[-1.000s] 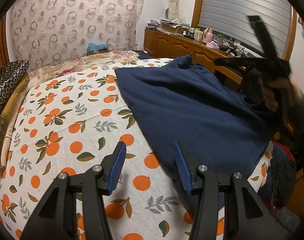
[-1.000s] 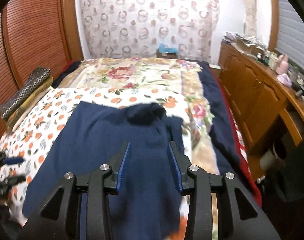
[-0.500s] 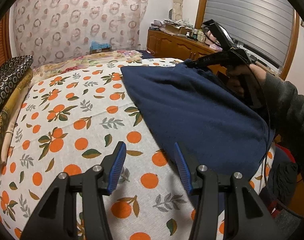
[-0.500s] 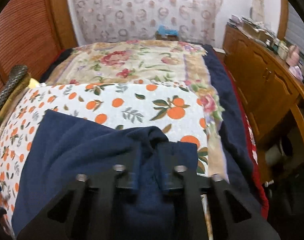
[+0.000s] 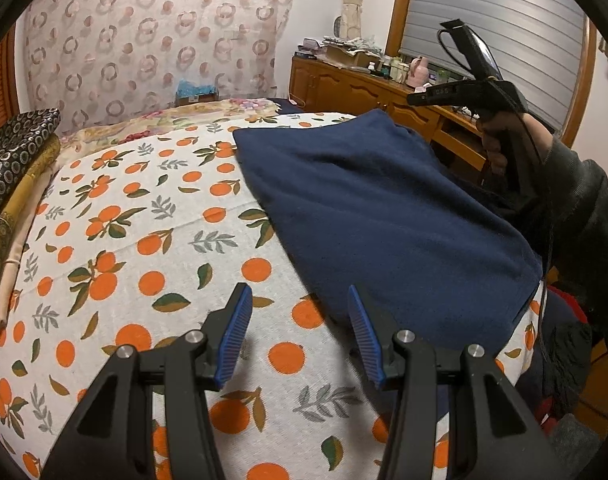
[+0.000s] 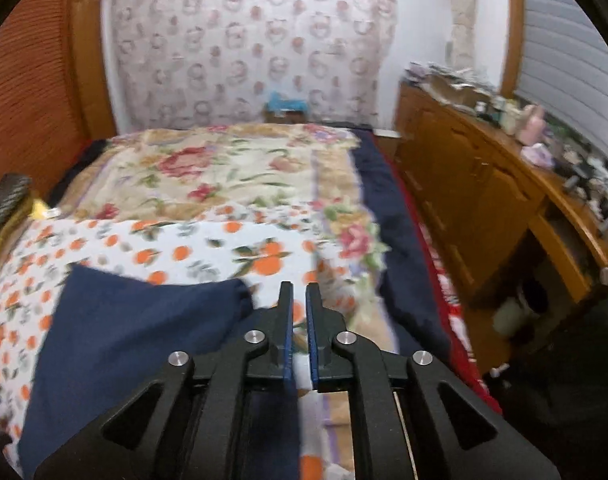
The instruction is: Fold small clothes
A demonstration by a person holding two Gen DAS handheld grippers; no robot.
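Navy cloth garment (image 5: pixel 384 220) lay doubled over on the orange-print sheet (image 5: pixel 124 260); more folds probably remained. Beside the garment, the left gripper (image 5: pixel 300 328) hung released, the right gripper (image 6: pixel 299 336) nearly clenched, opening, empty

bed (image 5: pixel 144 240), orange-print sheet, navy garment (image 5: pixel 384 220)

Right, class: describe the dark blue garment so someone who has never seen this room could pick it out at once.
Start at the bed, at the white sheet printed with oranges and leaves. On its right side, towards the wooden dresser, lies the navy garment, spread flat. It is the only plain, unpatterned cloth on the sheet.
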